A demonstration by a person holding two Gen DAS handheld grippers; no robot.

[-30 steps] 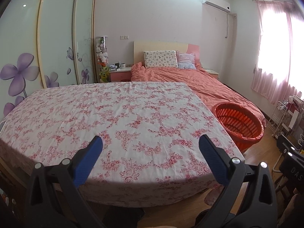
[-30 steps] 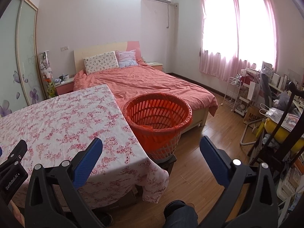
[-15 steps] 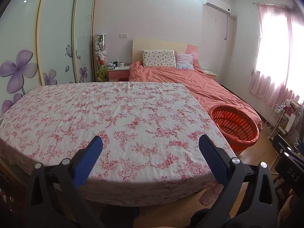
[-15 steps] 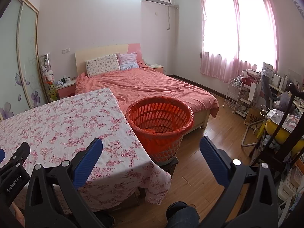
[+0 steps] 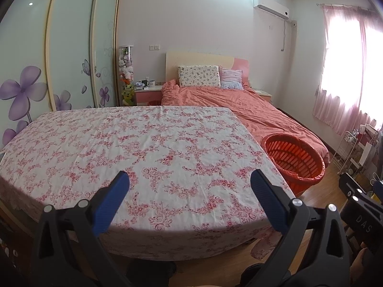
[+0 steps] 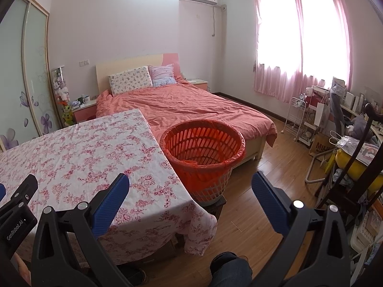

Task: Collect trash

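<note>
Orange basket (image 6: 203,148) upright, mouth up (beside table (image 5: 143,143)); left gripper (image 5: 190,181), right gripper (image 6: 191,184) spread wide, empty.

"GenRobot.AI" marks the left hand-held gripper (image 6: 16,220); "DAS" the right hand-held gripper (image 5: 363,217).

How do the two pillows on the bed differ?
The left pillow is larger, cream with a small scattered print; the right pillow is smaller, pale pink and lilac, partly tucked behind its neighbour. Both lean upright against the headboard.
</note>
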